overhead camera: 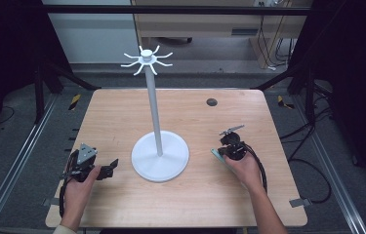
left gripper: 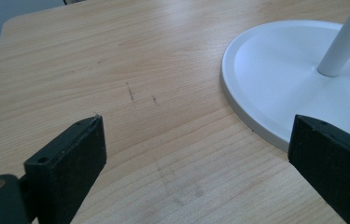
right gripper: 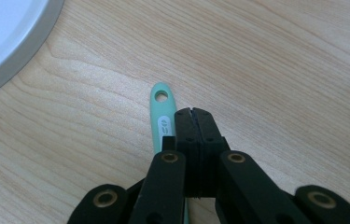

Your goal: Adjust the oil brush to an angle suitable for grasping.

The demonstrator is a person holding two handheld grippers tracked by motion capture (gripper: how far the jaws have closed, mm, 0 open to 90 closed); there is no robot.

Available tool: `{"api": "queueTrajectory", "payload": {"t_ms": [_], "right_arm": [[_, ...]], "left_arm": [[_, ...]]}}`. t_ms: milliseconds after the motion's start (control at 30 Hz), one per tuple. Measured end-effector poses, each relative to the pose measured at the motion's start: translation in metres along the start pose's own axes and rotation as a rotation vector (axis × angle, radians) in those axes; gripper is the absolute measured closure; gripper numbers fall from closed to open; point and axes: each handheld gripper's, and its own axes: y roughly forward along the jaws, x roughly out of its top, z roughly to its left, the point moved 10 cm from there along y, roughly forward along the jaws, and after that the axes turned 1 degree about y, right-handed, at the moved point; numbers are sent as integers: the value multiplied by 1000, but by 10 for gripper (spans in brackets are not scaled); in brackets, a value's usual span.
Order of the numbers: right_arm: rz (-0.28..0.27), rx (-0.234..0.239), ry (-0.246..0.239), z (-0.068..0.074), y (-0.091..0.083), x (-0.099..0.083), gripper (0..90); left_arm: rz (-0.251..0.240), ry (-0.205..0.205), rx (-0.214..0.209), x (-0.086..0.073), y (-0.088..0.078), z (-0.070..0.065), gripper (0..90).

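A mint-green handle (right gripper: 162, 114) with a hanging hole at its tip lies flat on the wooden surface (overhead camera: 122, 122), right of centre in the high view, where only a small green sliver shows (overhead camera: 216, 154) beside the right gripper. In the right gripper view it sits just left of centre, partly under the black jaws, its holed end pointing toward the top of the frame.

At the lower left of the high view, the left gripper (overhead camera: 106, 170) rests low over the surface in a person's hand, jaws spread wide apart with nothing between them. The left gripper view shows bare wood between its jaws.

At centre stands a white stand (overhead camera: 160, 156): a round base, a tall thin pole and a crown of curved hooks at the upper middle.

To the right, the right gripper (right gripper: 194, 113) points down, jaws pressed together. Whether they pinch the handle or merely rest beside it cannot be told.
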Motion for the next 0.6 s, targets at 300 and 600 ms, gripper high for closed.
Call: {"api": "queueTrajectory", "payload": {"t_ms": [300,600], "right_arm": [[4,57,17,4,0,-1,900],[24,142,-65,27,-3,-7,900]], "left_arm": [[2,3,-2,0,0,-1,39],[4,5,-5,0,0,-1,39]]}}
